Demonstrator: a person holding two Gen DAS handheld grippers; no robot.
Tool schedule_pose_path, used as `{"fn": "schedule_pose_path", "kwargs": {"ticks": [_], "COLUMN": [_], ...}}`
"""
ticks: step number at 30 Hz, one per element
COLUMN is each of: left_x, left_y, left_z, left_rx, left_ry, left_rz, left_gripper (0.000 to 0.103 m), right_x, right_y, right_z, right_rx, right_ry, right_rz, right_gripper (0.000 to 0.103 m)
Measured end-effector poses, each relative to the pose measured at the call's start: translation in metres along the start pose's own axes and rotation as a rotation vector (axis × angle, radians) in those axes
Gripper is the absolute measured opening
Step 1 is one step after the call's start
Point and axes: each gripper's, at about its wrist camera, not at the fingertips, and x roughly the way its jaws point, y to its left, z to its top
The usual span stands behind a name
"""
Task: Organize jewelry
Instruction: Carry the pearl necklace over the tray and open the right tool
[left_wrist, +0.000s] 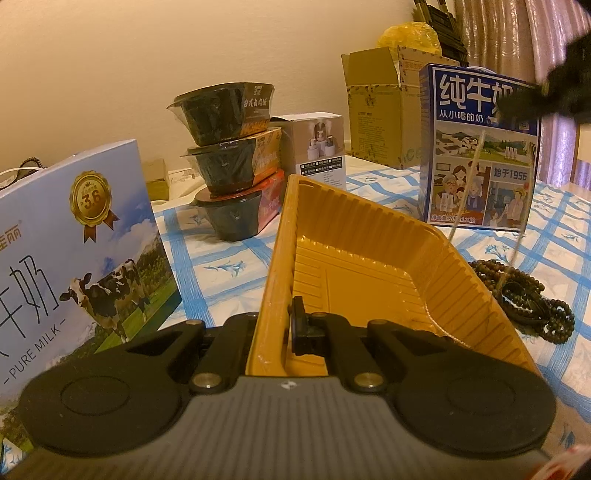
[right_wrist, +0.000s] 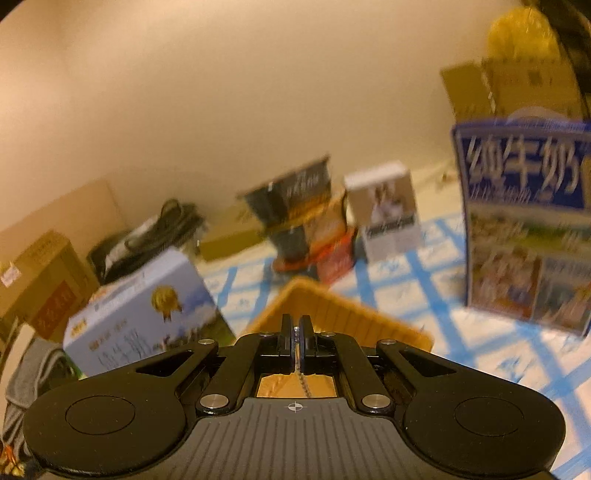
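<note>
My left gripper (left_wrist: 281, 325) is shut on the left rim of a ribbed yellow plastic tray (left_wrist: 369, 266), which sits tilted on the blue-checked tablecloth (left_wrist: 229, 258). The tray is empty. My right gripper (right_wrist: 295, 334) is shut on a thin chain necklace (right_wrist: 300, 373), raised above the tray (right_wrist: 332, 306). In the left wrist view the necklace (left_wrist: 476, 166) hangs as a long loop from the right gripper at the top right, down to the table right of the tray. Dark beaded bracelets (left_wrist: 532, 299) lie there in a pile.
A light-blue milk box (left_wrist: 74, 251) stands left of the tray. Three stacked black bowls (left_wrist: 232, 162) and a small white box (left_wrist: 321, 147) stand behind it. A dark-blue milk carton (left_wrist: 480, 147) and a cardboard box (left_wrist: 380, 110) stand at the back right.
</note>
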Motion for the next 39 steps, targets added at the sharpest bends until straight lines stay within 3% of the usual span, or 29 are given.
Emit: {"fn": "schedule_pose_path", "kwargs": {"ticks": [5,11,17,19,23,24,29,39], "left_x": [0.000,0.000,0.000,0.001,0.001,0.001,0.001,0.001], "left_y": [0.001,0.000,0.000,0.000,0.001,0.001,0.001,0.001], "left_z": [0.000,0.000,0.000,-0.001,-0.001,-0.001,-0.001,-0.002], "left_rx": [0.003,0.000,0.000,-0.001,-0.001,-0.002,-0.006,-0.009], "left_ry": [0.000,0.000,0.000,0.001,0.001,0.002,0.002,0.004], "left_rz": [-0.002,-0.001,0.000,0.000,0.000,0.001,0.001,0.004], "left_gripper": [0.004,0.004,0.004,0.004,0.004,0.004,0.004,0.004], "right_x": [0.024,0.024,0.040,0.042,0.035,0.030,0.002,-0.057], "right_y": [0.001,0.005,-0.003,-0.006,-0.013,-0.016,-0.033,-0.070], "right_z": [-0.020,-0.017,-0.033,-0.040,-0.048,-0.049,-0.057,-0.094], "right_rx": [0.030,0.078,0.084,0.089,0.106,0.116,0.150,0.163], "right_ry": [0.046,-0.017,0.069,0.097,0.097,0.085,0.075,0.093], "right_rz": [0.012,0.083,0.025,0.018,0.007,0.004,-0.039,-0.215], "right_gripper": [0.002,0.002,0.003,0.006,0.046,0.049,0.053,0.054]}}
